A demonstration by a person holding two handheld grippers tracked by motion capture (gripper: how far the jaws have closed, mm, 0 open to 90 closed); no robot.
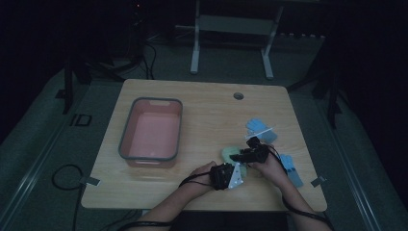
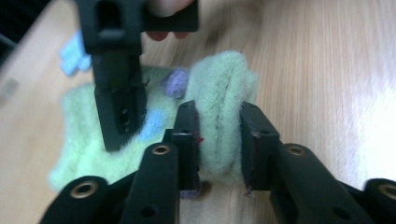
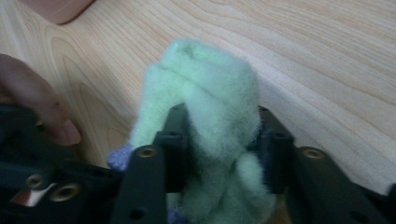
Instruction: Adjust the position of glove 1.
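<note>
Green fuzzy sock (image 1: 230,154) is lying on the table (image 1: 207,110), near its front edge and right of the pink bin (image 1: 151,132). Left hand-held gripper (image 2: 218,137) is clamping one fold of it, while the right hand-held gripper (image 3: 219,140) is squeezing another bunched part.

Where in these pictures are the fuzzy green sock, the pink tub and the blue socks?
fuzzy green sock (image 3: 210,84): right gripper view, on its bunched top fold.
pink tub (image 1: 124,137): high view, on its grey left rim.
blue socks (image 1: 257,127): high view, on the farther one's middle.
</note>
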